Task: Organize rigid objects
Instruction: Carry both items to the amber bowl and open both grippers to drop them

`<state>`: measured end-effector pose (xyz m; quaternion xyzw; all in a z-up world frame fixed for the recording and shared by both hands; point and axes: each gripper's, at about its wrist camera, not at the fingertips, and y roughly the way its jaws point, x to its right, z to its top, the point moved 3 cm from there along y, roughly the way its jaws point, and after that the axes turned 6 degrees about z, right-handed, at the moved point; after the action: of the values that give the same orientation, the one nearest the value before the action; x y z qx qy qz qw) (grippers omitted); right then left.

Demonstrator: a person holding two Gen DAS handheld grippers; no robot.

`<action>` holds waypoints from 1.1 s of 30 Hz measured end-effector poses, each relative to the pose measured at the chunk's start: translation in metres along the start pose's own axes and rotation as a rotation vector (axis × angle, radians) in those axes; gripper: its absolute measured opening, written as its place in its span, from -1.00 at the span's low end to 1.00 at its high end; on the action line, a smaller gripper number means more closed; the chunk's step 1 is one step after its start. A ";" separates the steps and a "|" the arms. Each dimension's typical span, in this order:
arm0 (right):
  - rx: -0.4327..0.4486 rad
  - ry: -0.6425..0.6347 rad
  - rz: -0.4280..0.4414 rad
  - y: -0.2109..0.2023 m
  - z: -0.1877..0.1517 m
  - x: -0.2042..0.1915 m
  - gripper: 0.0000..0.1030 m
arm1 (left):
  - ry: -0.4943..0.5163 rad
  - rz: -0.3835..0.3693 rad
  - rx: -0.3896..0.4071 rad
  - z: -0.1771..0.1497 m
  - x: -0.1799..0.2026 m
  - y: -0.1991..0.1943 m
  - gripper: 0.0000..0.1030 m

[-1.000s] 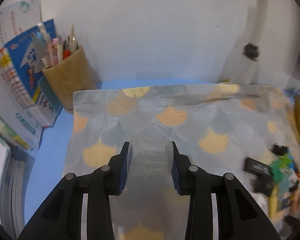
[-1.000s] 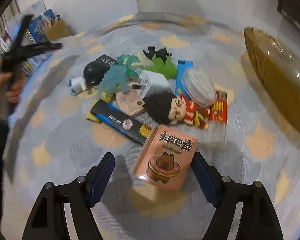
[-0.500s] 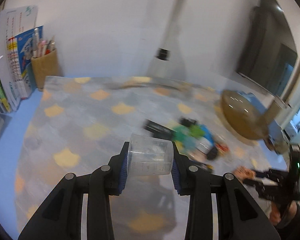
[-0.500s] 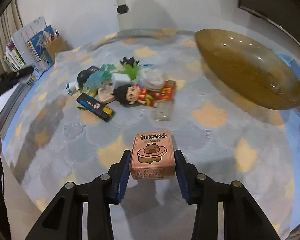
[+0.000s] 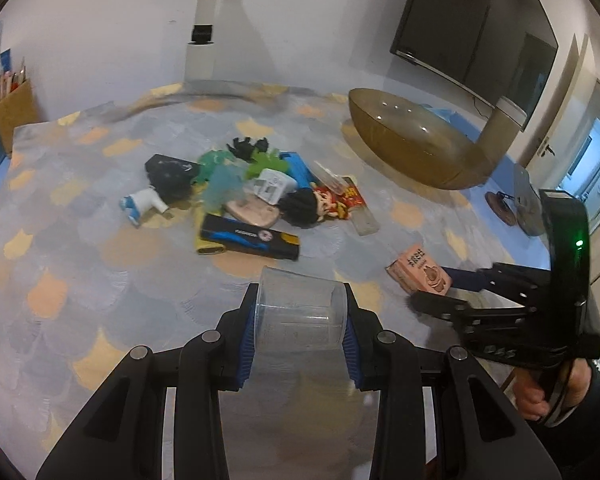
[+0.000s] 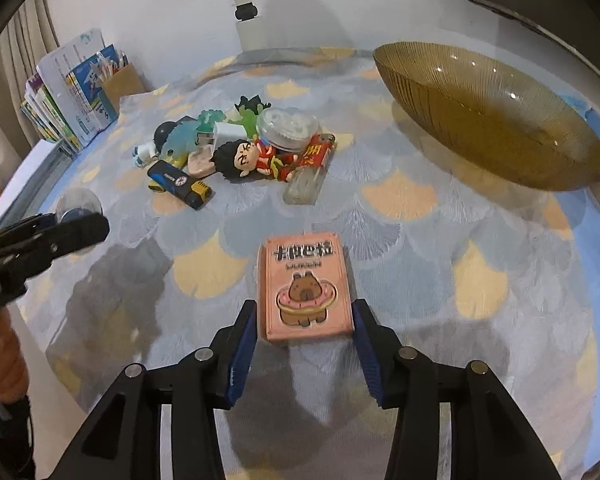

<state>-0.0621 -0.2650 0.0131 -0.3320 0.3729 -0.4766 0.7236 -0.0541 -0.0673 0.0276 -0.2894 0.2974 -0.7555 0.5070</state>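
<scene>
My left gripper (image 5: pixel 299 350) is shut on a clear plastic measuring cup (image 5: pixel 300 312), held above the patterned cloth (image 5: pixel 100 264). My right gripper (image 6: pixel 305 354) is shut on a pink card box with a capybara picture (image 6: pixel 306 286), its near end between the blue pads. The box also shows in the left wrist view (image 5: pixel 419 275). A pile of toys and small items lies mid-table: a black-haired figurine (image 6: pixel 246 156), a blue and black case (image 6: pixel 179 183), a round clear container (image 6: pixel 286 128) and a green dinosaur toy (image 5: pixel 220 178).
A large amber glass bowl (image 6: pixel 496 120) stands at the back right. A pen holder (image 6: pixel 118 82) and books (image 6: pixel 56 108) stand at the back left by the wall. A dark screen (image 5: pixel 472 28) hangs on the wall.
The left gripper swung right with the cup, away from the pen holder and toward the pile. The right gripper closed on the pink box and drew it back from the pile.
</scene>
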 end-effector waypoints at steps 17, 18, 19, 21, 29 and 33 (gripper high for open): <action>0.271 0.185 -0.170 -0.105 0.090 0.103 -0.22 | 0.229 -0.039 0.106 0.155 0.127 0.048 -0.35; 0.233 0.212 -0.183 -0.099 0.095 0.117 -0.22 | 0.231 -0.043 0.086 0.159 0.134 0.062 -0.35; 0.215 0.221 -0.185 -0.094 0.097 0.123 -0.22 | 0.225 -0.047 0.063 0.161 0.139 0.078 -0.35; 0.164 0.231 -0.195 -0.082 0.099 0.134 -0.22 | 0.217 -0.060 0.026 0.162 0.145 0.099 -0.35; 0.080 0.267 -0.225 -0.065 0.101 0.158 -0.18 | 0.200 -0.040 -0.006 0.164 0.149 0.120 0.48; 0.188 0.297 -0.241 -0.103 0.089 0.161 -0.01 | 0.125 -0.023 0.061 0.154 0.107 0.078 0.48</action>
<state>0.0119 -0.4381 0.1083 -0.2314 0.3869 -0.6361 0.6263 0.0716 -0.2157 0.0854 -0.2293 0.3020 -0.7868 0.4871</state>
